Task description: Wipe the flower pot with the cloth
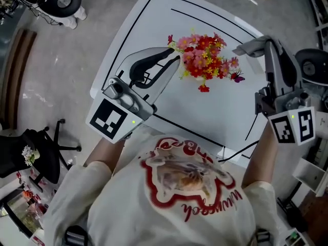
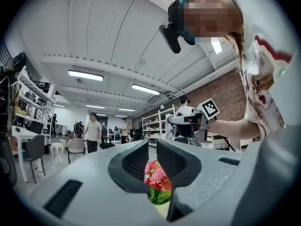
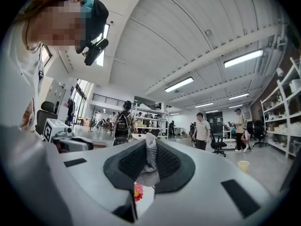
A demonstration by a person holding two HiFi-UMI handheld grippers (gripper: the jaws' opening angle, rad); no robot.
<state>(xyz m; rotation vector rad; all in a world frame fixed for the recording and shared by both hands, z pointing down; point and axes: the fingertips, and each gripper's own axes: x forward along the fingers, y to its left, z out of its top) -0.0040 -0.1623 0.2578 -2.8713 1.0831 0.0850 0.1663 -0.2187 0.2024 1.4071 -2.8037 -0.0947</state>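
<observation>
Knobbly grey cloth (image 3: 150,149); smooth, faintly glossy white table (image 1: 205,111)

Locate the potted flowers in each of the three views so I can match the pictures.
Head view: the flowers stand in the upper part, slightly right of centre, on the white table.
Left gripper view: bottom centre, seen through the gap between the jaws, well beyond them.
Right gripper view: only one red bloom, low and just left of centre, below the cloth.
Shared landmark: the white table under the flowers.

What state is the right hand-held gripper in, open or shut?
Shut on the cloth: in the right hand-held gripper, a grey textured strip is pinched between the pads.
</observation>
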